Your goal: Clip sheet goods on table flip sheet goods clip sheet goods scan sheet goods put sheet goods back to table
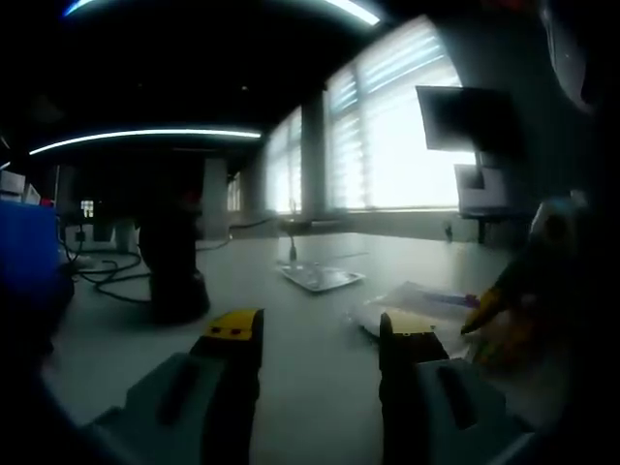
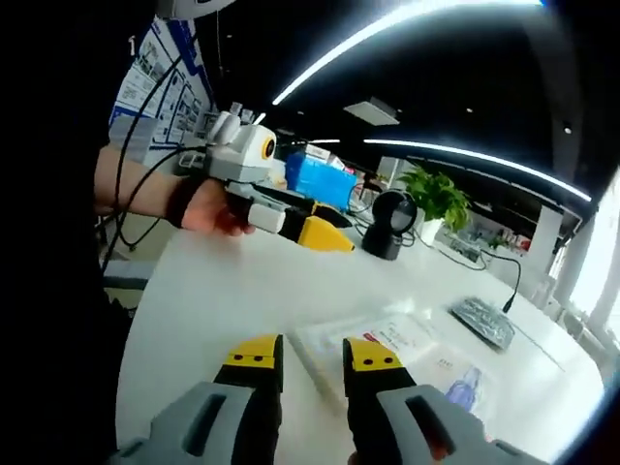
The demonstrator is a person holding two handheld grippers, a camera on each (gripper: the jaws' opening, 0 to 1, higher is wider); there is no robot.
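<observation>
Right now the big white table takes up most of the right gripper view, and it is the grey floor of the left gripper view too. On it, at about 5 o'clock in the right gripper view, lies the sheet goods, a flat clear packet with a red and white label. It sits just past the yellow tips of the right gripper, not touching them. Those jaws stand a little apart with nothing between them.

At 10 o'clock in that view a hand holds the left gripper above the table. Its jaws are wide apart in the left gripper view, with nothing in them.

Near 1 o'clock stand a black scanner and a green plant. A small silver foil pack lies at 3 o'clock, well apart from the packet.
</observation>
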